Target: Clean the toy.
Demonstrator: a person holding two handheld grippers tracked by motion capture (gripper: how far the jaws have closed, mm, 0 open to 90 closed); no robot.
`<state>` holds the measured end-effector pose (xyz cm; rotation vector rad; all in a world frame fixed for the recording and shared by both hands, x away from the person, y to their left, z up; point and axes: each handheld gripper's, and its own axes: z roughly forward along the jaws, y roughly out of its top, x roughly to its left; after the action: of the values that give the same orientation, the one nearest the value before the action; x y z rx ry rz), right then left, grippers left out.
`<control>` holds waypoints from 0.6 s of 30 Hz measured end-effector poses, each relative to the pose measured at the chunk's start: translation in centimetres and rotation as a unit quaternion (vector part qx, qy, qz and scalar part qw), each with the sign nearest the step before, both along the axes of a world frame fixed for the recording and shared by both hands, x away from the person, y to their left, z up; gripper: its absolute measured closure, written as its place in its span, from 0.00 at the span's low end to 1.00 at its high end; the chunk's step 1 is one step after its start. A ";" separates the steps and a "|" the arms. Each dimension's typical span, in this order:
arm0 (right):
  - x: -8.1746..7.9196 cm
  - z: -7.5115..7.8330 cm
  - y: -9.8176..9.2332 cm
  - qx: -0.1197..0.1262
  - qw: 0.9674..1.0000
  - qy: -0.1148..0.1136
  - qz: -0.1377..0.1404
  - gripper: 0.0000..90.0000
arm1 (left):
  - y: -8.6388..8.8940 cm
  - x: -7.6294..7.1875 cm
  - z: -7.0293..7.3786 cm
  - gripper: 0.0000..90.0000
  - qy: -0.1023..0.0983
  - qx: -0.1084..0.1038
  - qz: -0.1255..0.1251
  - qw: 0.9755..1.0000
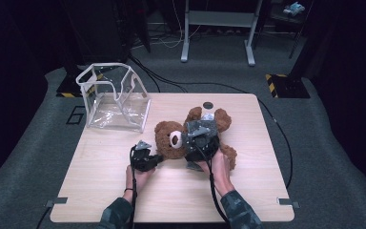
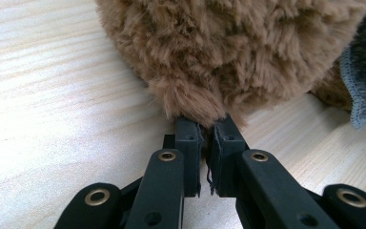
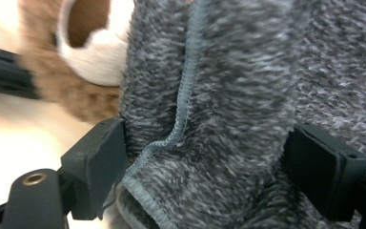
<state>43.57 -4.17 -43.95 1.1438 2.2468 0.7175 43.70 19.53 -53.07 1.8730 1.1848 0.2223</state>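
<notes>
Left gripper view: left gripper (image 2: pixel 208 138) pinching teddy bear (image 2: pixel 228 52) ear, apparently.

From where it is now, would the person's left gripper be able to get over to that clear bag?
Probably not right away. The left gripper is shut on the teddy bear's ear. The table between it and the clear bag looks bare, so once it lets go the way seems open.
</notes>
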 end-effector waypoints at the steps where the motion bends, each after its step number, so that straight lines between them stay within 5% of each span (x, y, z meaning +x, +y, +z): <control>1: 0.1 -0.3 0.2 -0.009 1.000 -0.006 -0.002 0.23 | 0.0 0.0 0.0 0.93 0.001 0.000 0.000 1.000; 4: 0.3 -0.4 -0.3 -0.031 0.999 -0.039 -0.013 0.61 | 0.0 0.0 0.0 0.93 0.002 -0.001 0.000 1.000; 6: 0.4 0.0 -1.6 -0.002 1.000 -0.025 -0.017 0.81 | 0.0 0.0 0.0 0.93 0.001 -0.002 -0.001 1.000; 12: 1.2 1.9 -6.0 0.050 0.997 -0.022 -0.053 0.88 | 0.0 0.0 0.0 0.93 0.002 0.002 -0.005 1.000; 16: 2.5 3.2 -6.4 0.099 0.995 -0.014 -0.029 0.88 | -0.1 0.0 0.0 0.93 0.000 0.002 -0.005 1.000; 18: 3.3 2.8 -5.6 0.073 0.997 -0.008 -0.029 0.88 | 0.0 0.0 0.0 0.93 0.002 0.002 -0.003 1.000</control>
<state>46.83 -9.78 -41.18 1.2619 2.1682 0.8761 43.70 19.48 -53.04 1.8818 1.1810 0.2182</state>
